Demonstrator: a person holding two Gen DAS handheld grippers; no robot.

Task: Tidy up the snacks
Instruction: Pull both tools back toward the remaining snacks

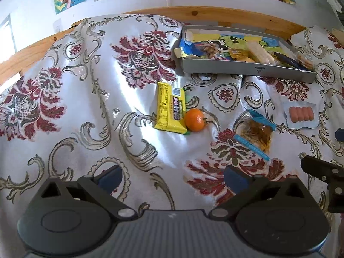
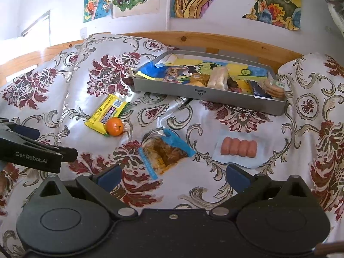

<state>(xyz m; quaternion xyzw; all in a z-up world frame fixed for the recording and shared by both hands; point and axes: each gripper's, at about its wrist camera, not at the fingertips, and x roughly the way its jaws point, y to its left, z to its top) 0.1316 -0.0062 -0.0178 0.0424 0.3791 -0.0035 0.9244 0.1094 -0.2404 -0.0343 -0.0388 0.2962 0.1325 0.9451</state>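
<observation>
Glossy floral cloth (image 2: 64, 99) covers the bench; grey rectangular tray (image 2: 206, 95) at back holds wrapped snacks; loose in front: yellow bar (image 2: 103, 114) touching round orange (image 2: 115, 126), crinkled clear pouch (image 2: 164, 152), 4 pink sausages (image 2: 238, 147); left claw (image 1: 173, 177) and right claw (image 2: 173, 175) both gape, empty.

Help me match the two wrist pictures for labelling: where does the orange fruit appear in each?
Left wrist: the orange fruit sits just right of centre, touching the yellow snack bar.
Right wrist: the orange fruit sits left of centre, at the bar's near end.
Shared landmark: the grey tray beyond it in both.
</observation>
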